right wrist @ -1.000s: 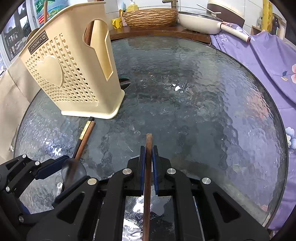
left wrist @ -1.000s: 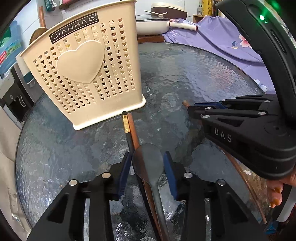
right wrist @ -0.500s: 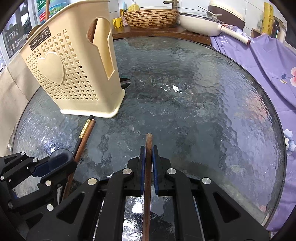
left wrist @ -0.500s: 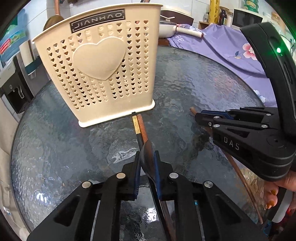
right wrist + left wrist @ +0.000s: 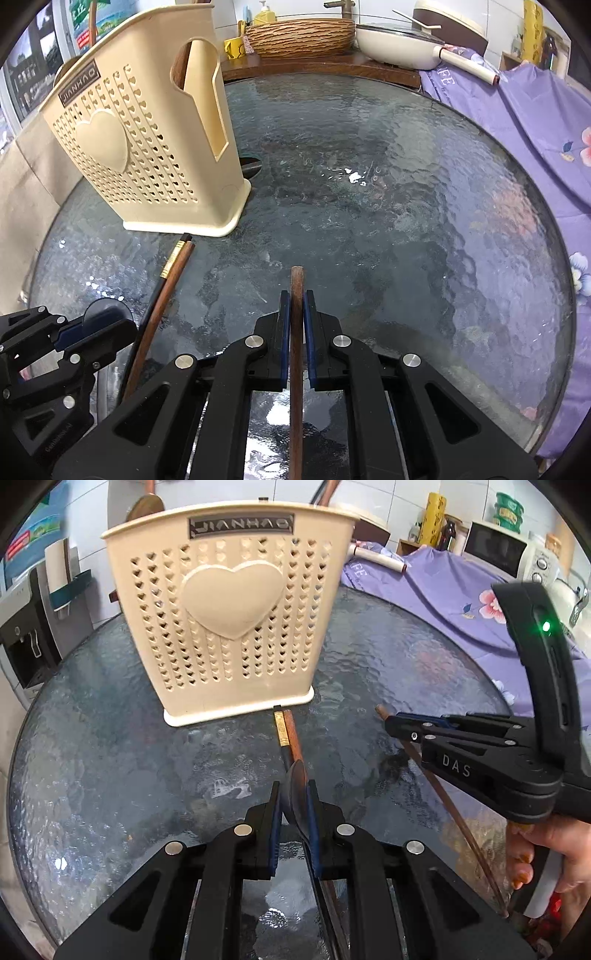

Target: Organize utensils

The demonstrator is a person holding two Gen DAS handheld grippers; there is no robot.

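My left gripper (image 5: 294,789) is shut on a dark grey spoon (image 5: 298,779), whose bowl stands on edge between the blue pads. Just ahead of it a black chopstick with a gold band (image 5: 281,731) and a brown one (image 5: 294,738) lie on the glass table (image 5: 110,757), pointing at the cream heart-pattern utensil holder (image 5: 232,627). My right gripper (image 5: 296,295) is shut on a brown wooden chopstick (image 5: 296,280) that sticks out past its tips. The holder (image 5: 147,147) stands to its far left. The left gripper (image 5: 110,319) shows at the lower left there.
A purple flowered cloth (image 5: 535,129) covers the right side. A white pan (image 5: 399,44) and a woven basket (image 5: 299,35) sit on the counter behind. A wooden handle (image 5: 181,66) stands in the holder's side pocket. A person's hand (image 5: 546,849) holds the right gripper.
The left jaws closed on the spoon, turning its bowl from flat to on edge, and the left gripper swung to face the holder more squarely. The right gripper stayed still.
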